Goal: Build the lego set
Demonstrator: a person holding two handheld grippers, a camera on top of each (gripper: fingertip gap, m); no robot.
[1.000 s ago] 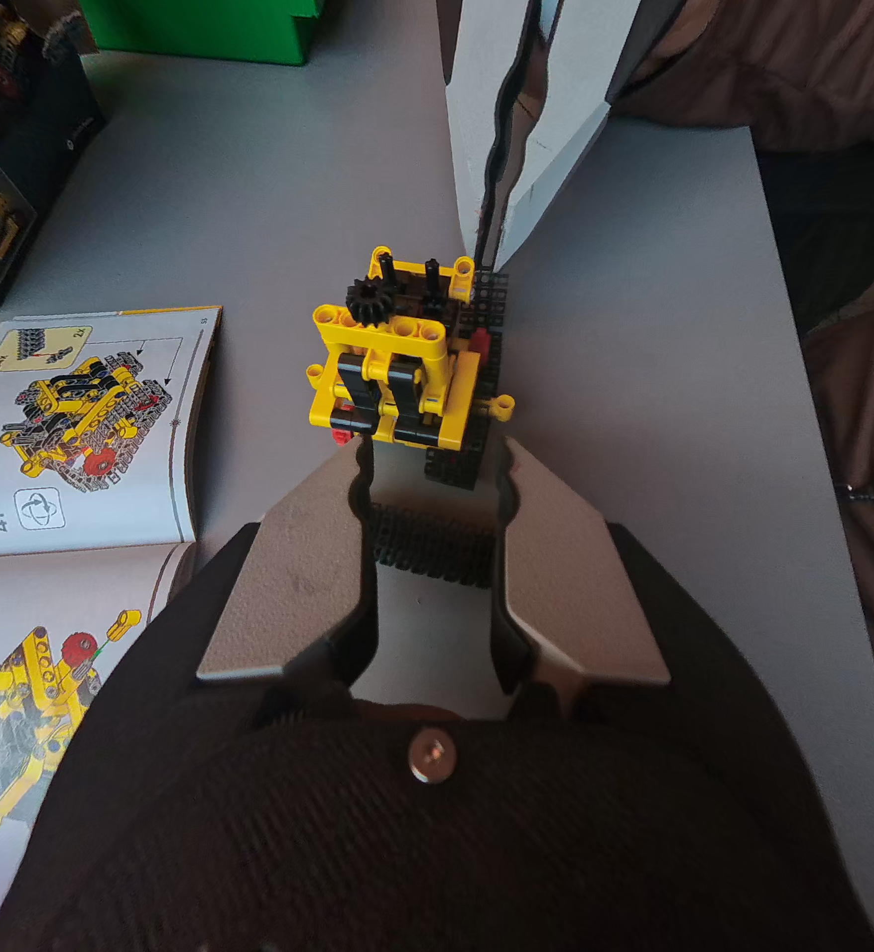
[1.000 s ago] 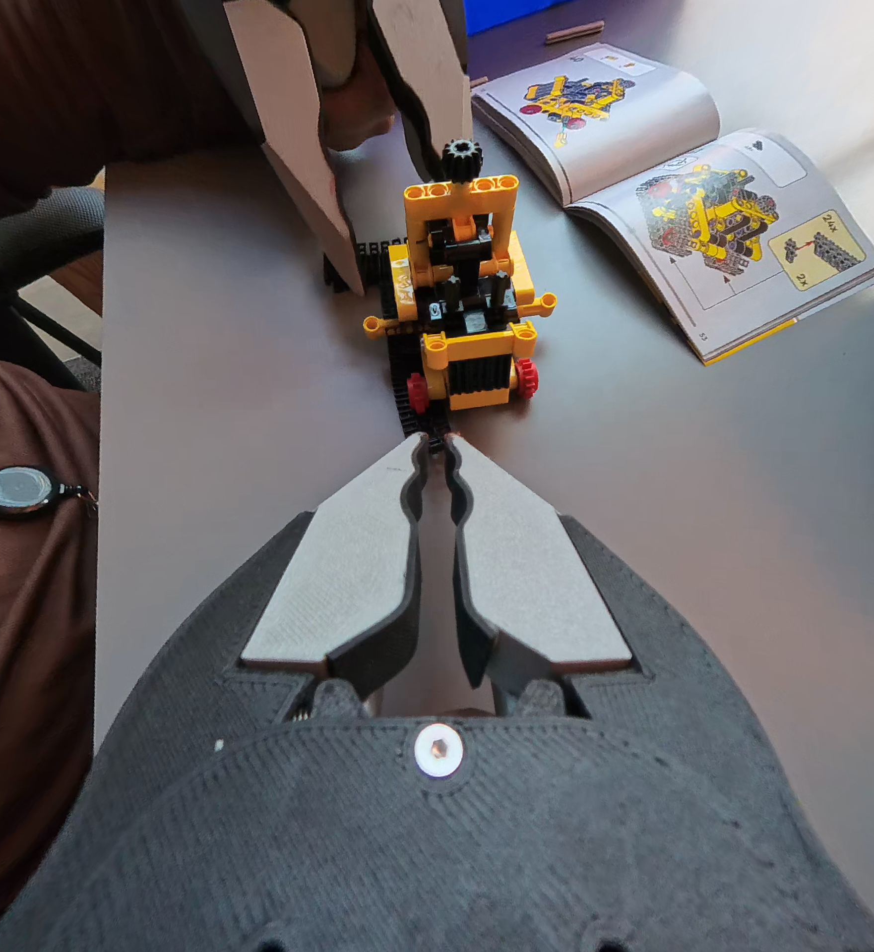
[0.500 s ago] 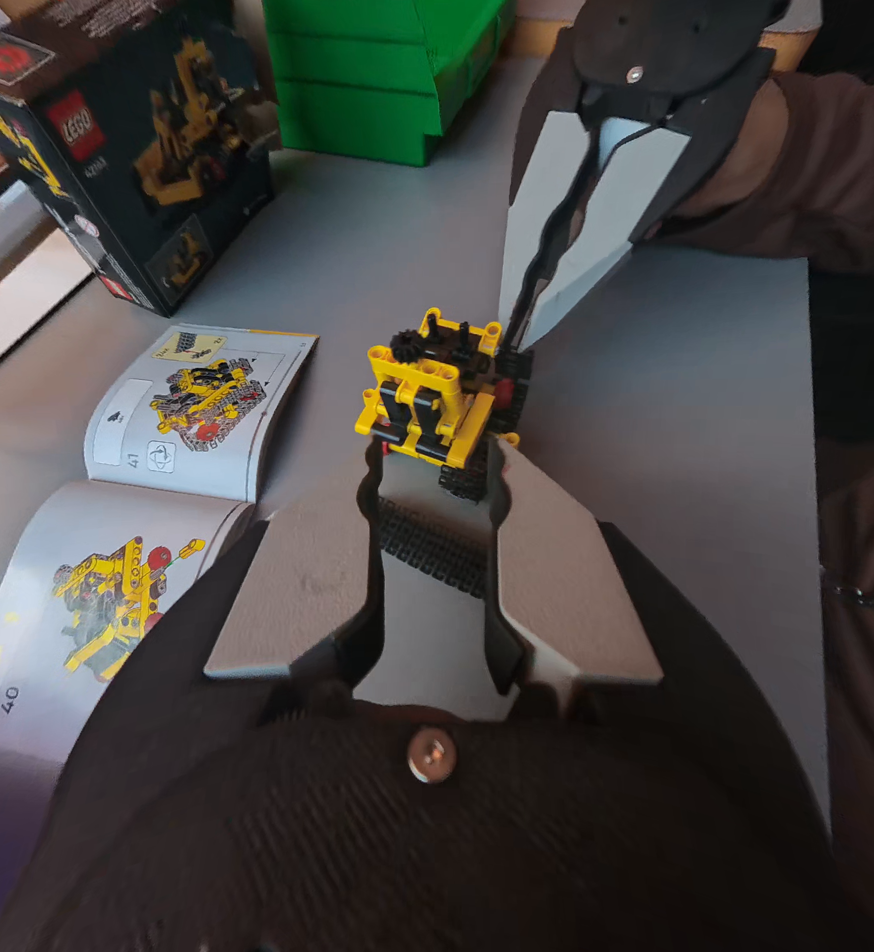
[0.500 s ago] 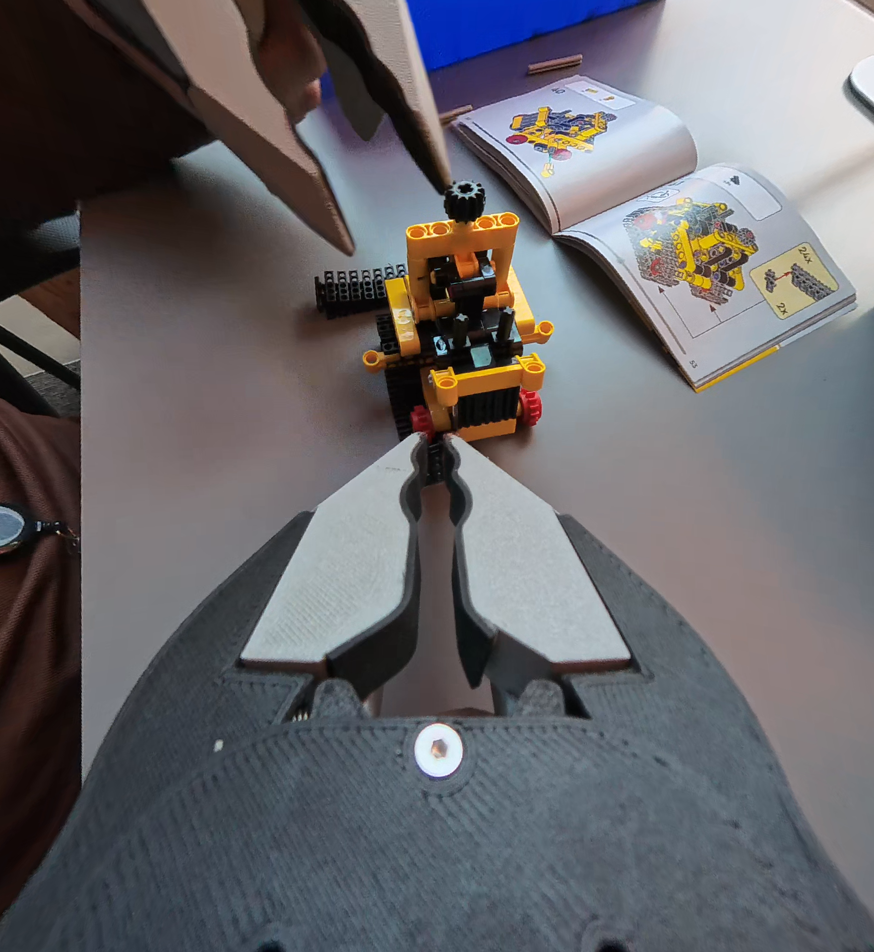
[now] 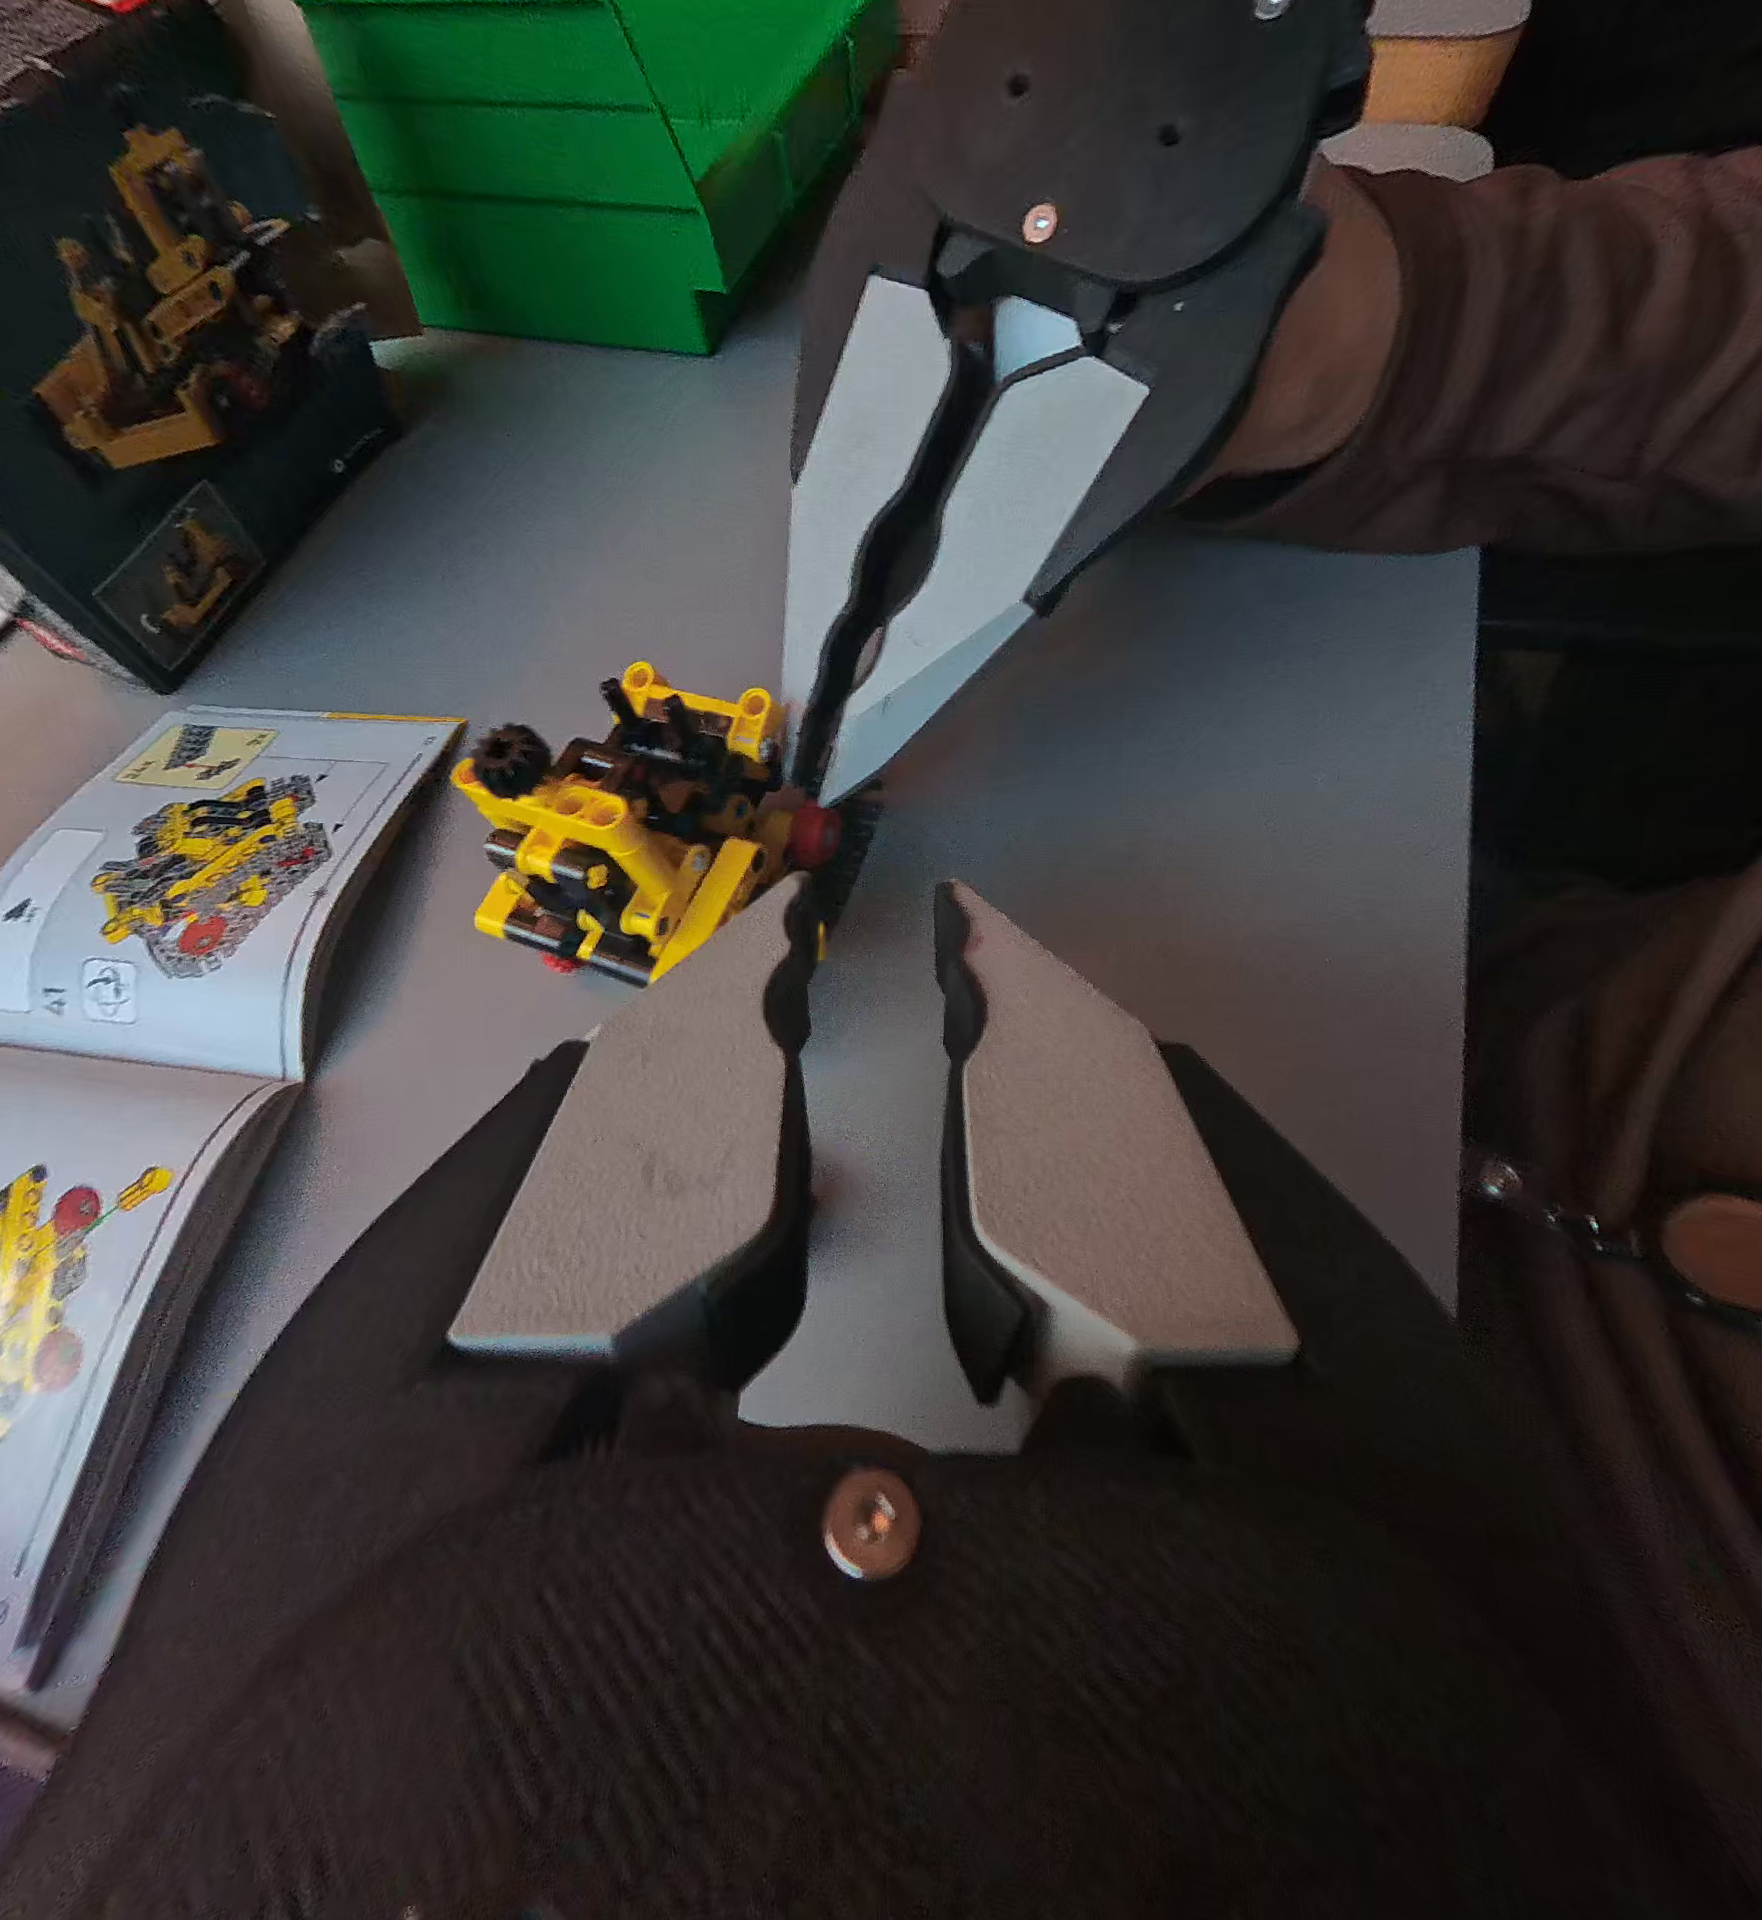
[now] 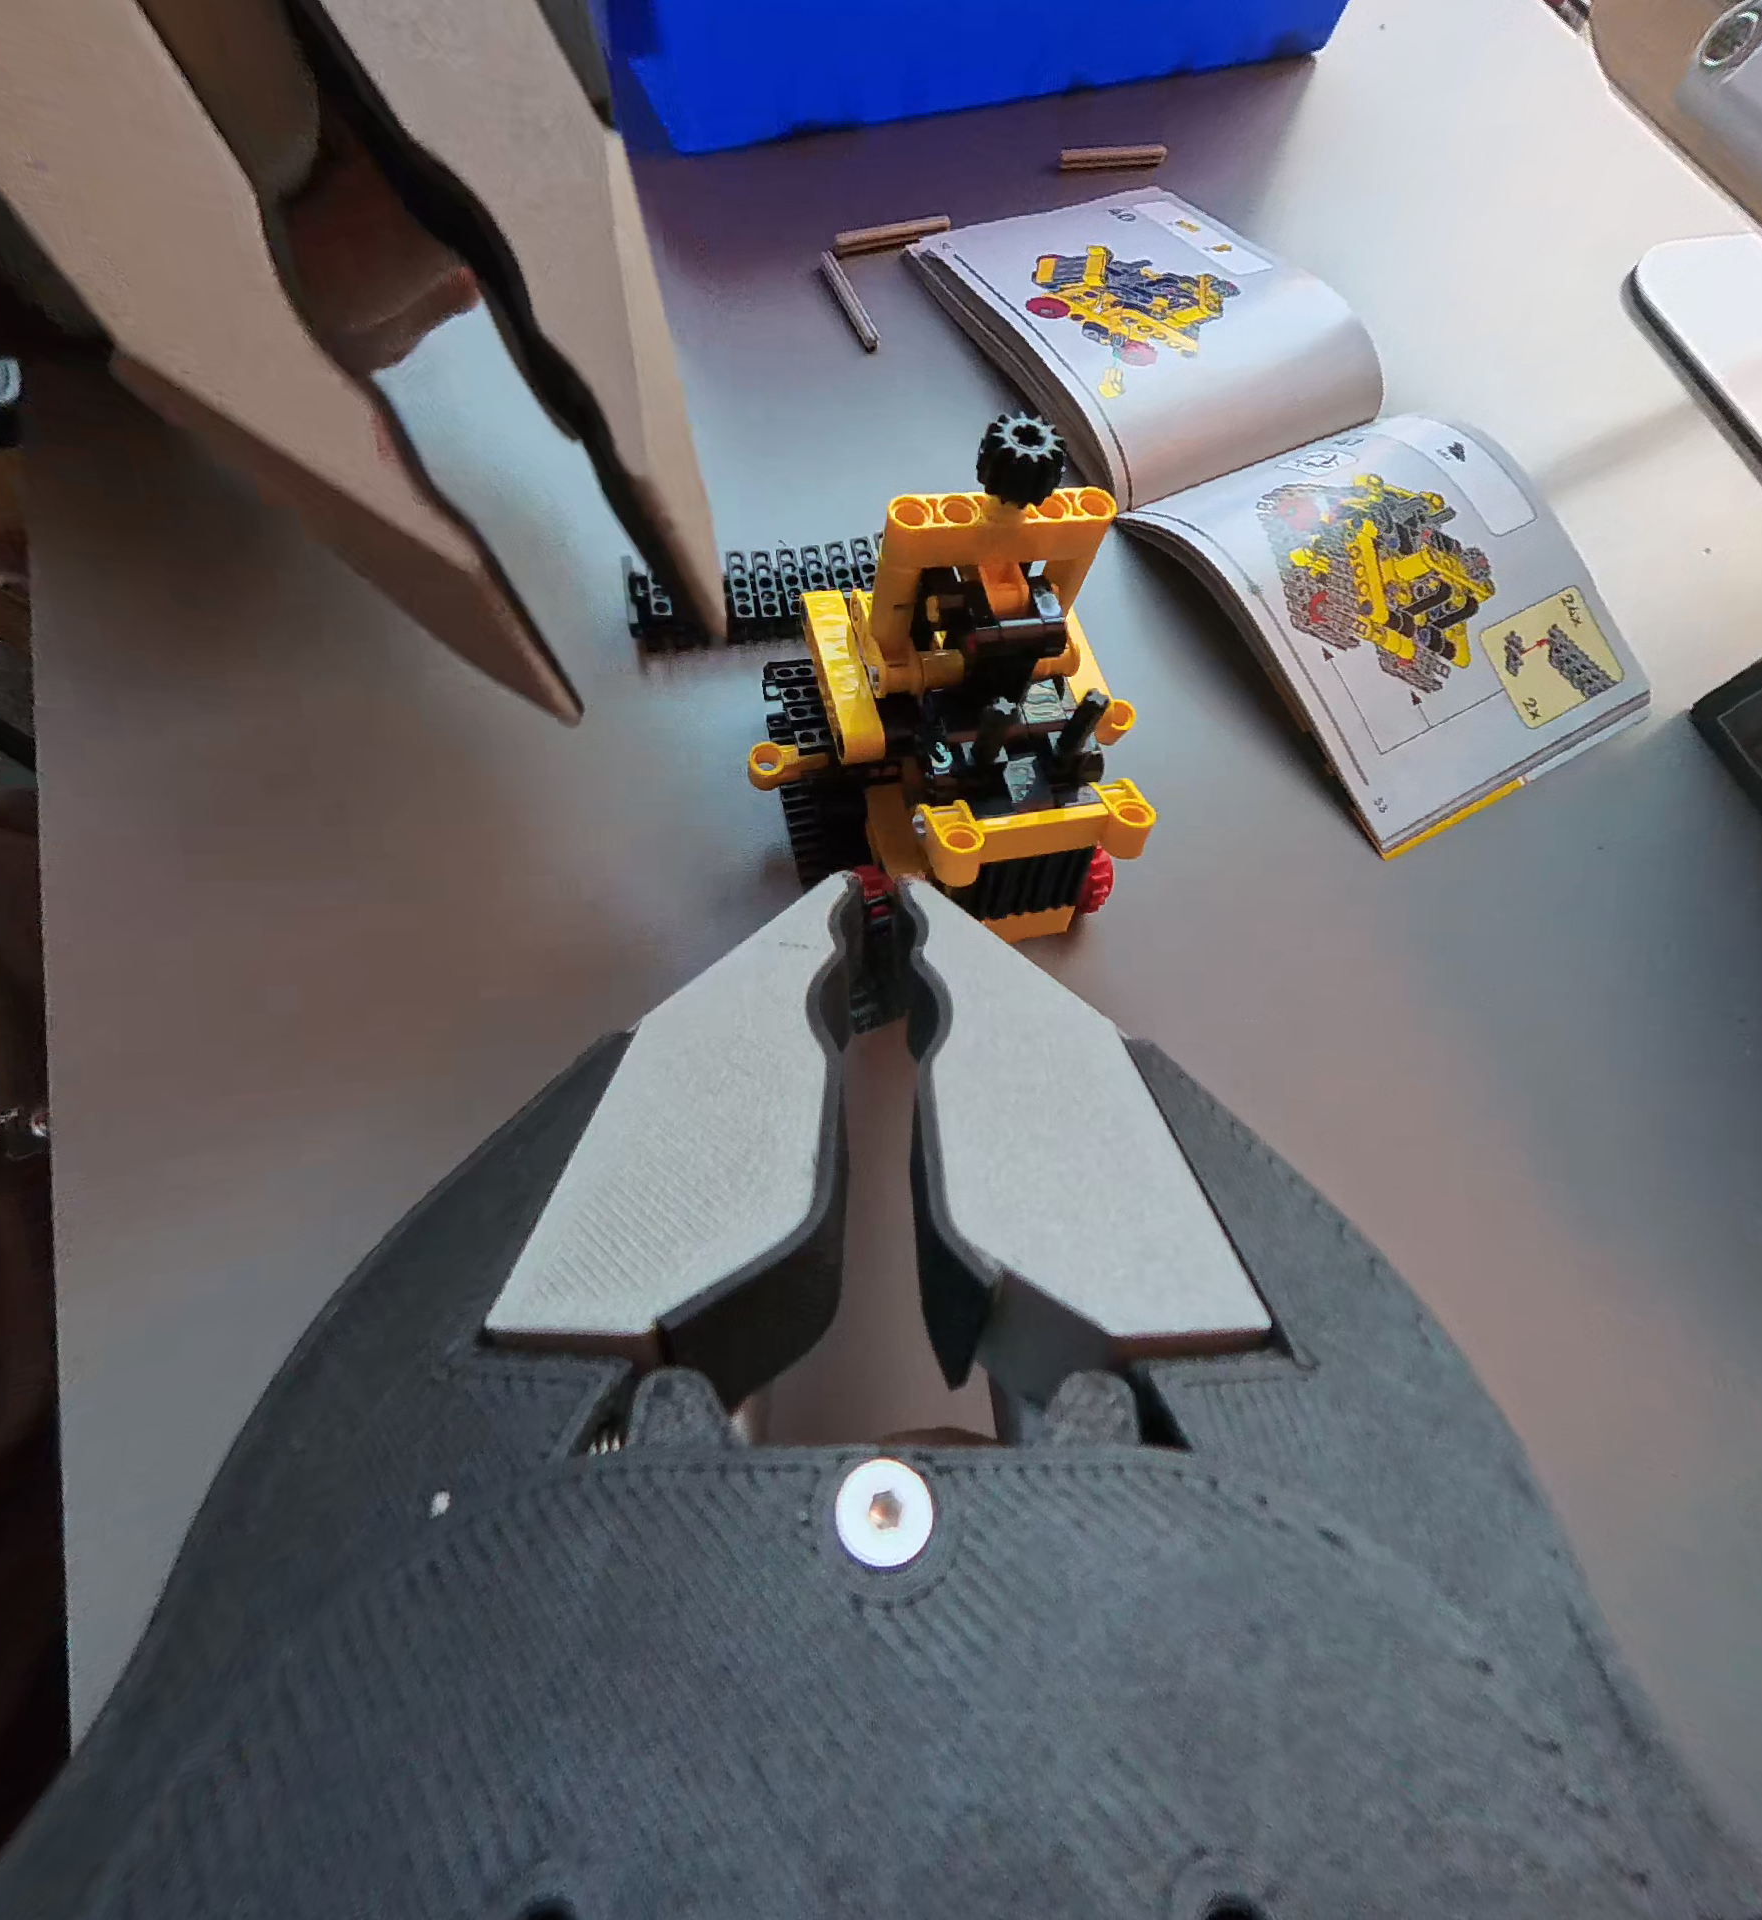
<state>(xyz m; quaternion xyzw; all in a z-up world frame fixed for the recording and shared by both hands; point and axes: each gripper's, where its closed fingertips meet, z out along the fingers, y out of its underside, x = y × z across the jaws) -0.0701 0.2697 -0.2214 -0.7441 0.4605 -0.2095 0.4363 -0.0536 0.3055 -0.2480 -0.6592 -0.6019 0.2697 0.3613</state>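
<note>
A yellow and black lego vehicle [image 5: 638, 821] with red wheels and a black gear on top stands on the grey table [image 5: 1168, 831]; it also shows in the right wrist view [image 6: 970, 707]. My right gripper [image 6: 877, 904] is shut on the black track [image 6: 877, 966] at the model's near red wheel; it comes down from above in the left wrist view [image 5: 820, 779]. My left gripper [image 5: 872, 914] is open and empty, just right of the model. In the right wrist view it [image 6: 638, 665] hovers over a loose black track strip [image 6: 794, 587] behind the model.
An open instruction booklet [image 5: 191, 883] lies left of the model, and shows in the right wrist view [image 6: 1324, 540]. The dark set box [image 5: 129, 343] and a green bin [image 5: 596, 156] stand behind. A blue bin [image 6: 960, 52] and brown sticks [image 6: 887, 234] lie farther off. The table edge [image 5: 1464, 935] is close. One gripper's finger ends stand about 5 cm off the other's.
My left gripper has lifted off the loose track strip and drawn back to the right, still open. The model has turned a little, with my right gripper still shut on its track.
</note>
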